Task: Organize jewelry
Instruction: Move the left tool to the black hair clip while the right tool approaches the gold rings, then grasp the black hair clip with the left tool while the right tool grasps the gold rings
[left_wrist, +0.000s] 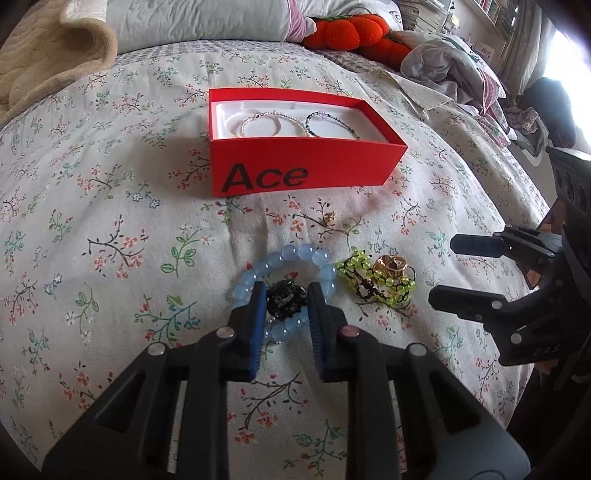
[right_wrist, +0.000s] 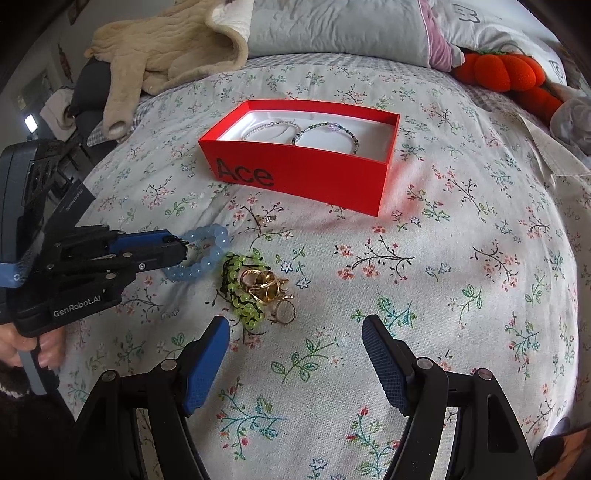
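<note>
On the bedspread (left_wrist: 110, 229), the box (left_wrist: 295, 162) sits far from the camera, with two bracelets (left_wrist: 273, 123) lying inside it. Nearer, a bead bracelet (left_wrist: 295, 258) lies left of a knotted bead bracelet (left_wrist: 373, 284), just beside it, with rings (left_wrist: 391, 264) resting on the latter. A small charm (left_wrist: 328, 218) lies between the box and these. Pillows (left_wrist: 192, 22) lie far behind the box.

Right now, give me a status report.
Left gripper closing around dark piece inside blue bead bracelet. Right gripper open, empty. Red box holds two bracelets; path clear.
</note>
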